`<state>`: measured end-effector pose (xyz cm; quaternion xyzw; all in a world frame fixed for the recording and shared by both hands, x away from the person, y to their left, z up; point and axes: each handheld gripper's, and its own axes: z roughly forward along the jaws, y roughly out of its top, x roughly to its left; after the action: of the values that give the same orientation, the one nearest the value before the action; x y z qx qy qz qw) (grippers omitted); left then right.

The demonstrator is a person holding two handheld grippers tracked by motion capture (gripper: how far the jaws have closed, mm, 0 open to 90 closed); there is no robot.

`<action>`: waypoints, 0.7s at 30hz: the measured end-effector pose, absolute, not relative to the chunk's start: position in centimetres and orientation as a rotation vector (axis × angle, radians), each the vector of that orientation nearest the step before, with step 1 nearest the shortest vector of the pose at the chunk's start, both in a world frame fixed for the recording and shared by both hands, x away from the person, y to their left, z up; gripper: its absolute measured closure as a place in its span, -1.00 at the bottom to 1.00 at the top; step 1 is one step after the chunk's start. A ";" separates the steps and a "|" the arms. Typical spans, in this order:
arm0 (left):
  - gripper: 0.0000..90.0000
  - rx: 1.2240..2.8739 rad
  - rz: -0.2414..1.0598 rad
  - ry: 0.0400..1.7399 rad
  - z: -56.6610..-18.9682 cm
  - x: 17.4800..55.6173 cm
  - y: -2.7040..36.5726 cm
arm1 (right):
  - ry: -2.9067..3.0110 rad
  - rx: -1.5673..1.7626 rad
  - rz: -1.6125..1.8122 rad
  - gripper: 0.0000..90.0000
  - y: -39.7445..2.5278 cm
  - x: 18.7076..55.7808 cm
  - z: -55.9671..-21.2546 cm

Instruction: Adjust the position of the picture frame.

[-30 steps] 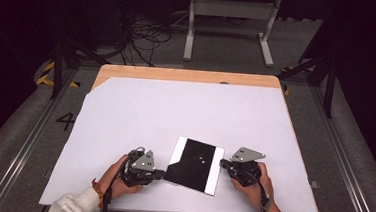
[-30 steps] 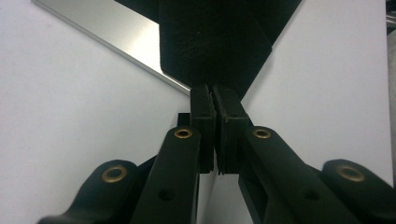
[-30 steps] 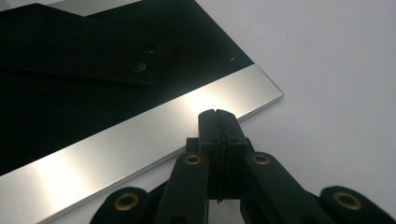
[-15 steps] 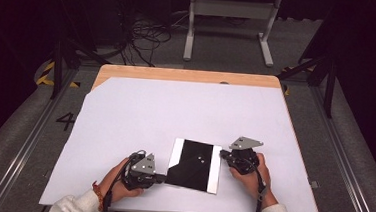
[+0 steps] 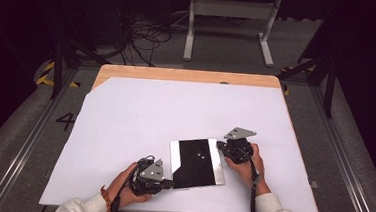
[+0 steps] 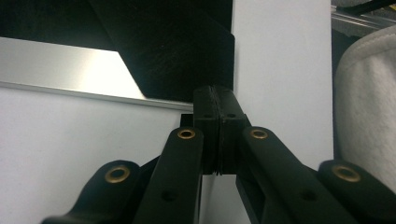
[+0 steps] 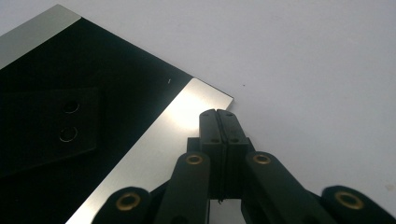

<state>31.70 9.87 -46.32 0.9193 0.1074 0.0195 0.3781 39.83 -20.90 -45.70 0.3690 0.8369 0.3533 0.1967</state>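
A: Report the left tool [image 5: 166, 183].

B: In the high view it rests at the near left corner of the black sheet [image 5: 197, 163], low on the white counter [image 5: 140, 112]. In the left gripper view its jaws are pressed fully together, pads meeting, at the edge of a dark folded flap [image 6: 177, 51]. Whether any of that flap sits between the pads cannot be told. A silver strip [image 6: 60, 67] runs along the sheet beside the flap.

A: Position of the sheet?

B: It lies flat on the counter near the front edge, between the two tools, slightly rotated. Silver bands border its left and right sides. Two small holes [image 7: 69, 120] show in a darker panel on its surface.

A: Report the right tool [image 5: 221, 147].

B: It sits at the far right corner of the sheet. In the right gripper view the jaws are clenched together, tips over the silver band [image 7: 154, 140] close to the corner. A grip on the sheet cannot be confirmed.
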 end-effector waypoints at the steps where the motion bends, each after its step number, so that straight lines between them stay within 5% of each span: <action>1: 0.98 2.350 0.055 0.278 -46.3 31.6 9.8 | 2.339 1.040 1.001 1.00 -21.0 39.8 -45.8; 13: 0.99 2.350 0.056 0.244 -46.0 32.0 9.7 | 2.382 0.934 0.986 0.95 -22.1 37.4 -45.5; 21: 0.95 2.279 0.142 0.326 -44.8 34.0 11.8 | 2.418 0.844 1.085 1.00 -24.0 32.3 -43.9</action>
<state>34.01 11.77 -44.77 0.9031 0.1290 0.0564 0.4056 32.27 -24.04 -43.95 0.2984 0.8554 0.3837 0.1790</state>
